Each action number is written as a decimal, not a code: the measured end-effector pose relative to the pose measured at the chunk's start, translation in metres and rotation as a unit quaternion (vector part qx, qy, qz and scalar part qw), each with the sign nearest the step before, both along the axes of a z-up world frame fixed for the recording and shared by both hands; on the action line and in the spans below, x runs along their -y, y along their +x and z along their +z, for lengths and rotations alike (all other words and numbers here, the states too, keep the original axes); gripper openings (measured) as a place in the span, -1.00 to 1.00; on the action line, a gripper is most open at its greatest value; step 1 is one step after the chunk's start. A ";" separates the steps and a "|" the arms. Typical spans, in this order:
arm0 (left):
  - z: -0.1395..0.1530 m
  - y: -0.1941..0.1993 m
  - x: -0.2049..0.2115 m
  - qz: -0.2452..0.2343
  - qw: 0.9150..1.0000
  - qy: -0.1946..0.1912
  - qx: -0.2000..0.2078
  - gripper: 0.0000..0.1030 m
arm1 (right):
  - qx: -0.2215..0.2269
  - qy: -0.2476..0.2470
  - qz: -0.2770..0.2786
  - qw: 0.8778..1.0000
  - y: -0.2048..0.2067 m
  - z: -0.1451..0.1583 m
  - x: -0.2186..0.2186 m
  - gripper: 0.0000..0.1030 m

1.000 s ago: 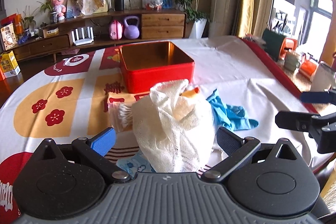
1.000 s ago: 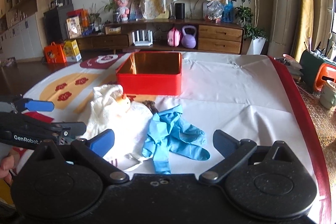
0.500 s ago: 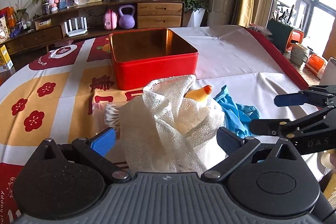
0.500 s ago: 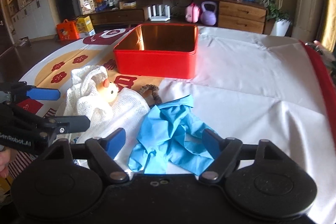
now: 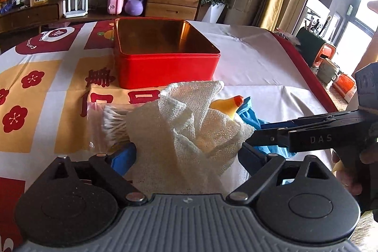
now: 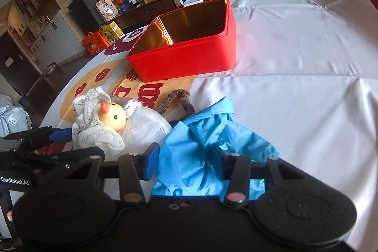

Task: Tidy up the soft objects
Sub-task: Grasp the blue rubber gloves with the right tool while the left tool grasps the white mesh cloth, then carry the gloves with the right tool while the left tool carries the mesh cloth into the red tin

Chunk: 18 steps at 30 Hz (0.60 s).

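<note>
Closing right gripper (image 6: pixel 183 163) pinching blue gloves (image 6: pixel 208 141), left gripper (image 5: pixel 186 157) wide, narrowing around white gauze cloth (image 5: pixel 189 134)

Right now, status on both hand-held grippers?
Left hand-held gripper closing around gauze, duck inside. Right hand-held gripper closing on blue gloves. Red tin empty, path clear.

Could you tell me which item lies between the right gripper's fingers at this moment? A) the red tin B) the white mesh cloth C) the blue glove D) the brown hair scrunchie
C: in the right wrist view the crumpled blue glove fills the gap of the right gripper.
</note>
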<state>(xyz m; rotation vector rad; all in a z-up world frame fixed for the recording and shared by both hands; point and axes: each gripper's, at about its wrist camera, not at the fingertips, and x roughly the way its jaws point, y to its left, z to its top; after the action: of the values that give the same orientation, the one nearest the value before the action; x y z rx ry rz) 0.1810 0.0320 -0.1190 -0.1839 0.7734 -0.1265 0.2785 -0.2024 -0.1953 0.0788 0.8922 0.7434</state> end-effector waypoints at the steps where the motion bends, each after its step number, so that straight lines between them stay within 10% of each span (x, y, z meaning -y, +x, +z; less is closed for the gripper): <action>1: 0.000 0.000 -0.001 0.000 1.000 -0.002 0.000 0.68 | -0.002 0.003 -0.001 1.000 0.001 0.000 0.001 -0.32; 8: 0.002 -0.002 -0.002 0.001 1.000 -0.010 0.002 -0.16 | -0.003 0.017 -0.010 1.000 -0.002 0.002 0.006 -0.91; 18: 0.016 -0.016 -0.003 0.010 1.000 0.011 0.026 -0.70 | 0.043 0.009 -0.034 0.998 -0.025 0.024 0.015 -0.98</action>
<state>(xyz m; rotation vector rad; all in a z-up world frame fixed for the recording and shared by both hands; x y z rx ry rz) 0.1649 0.0349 -0.1028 -0.1671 0.7215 -0.1033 0.2533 -0.2178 -0.1716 0.0913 0.7968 0.6870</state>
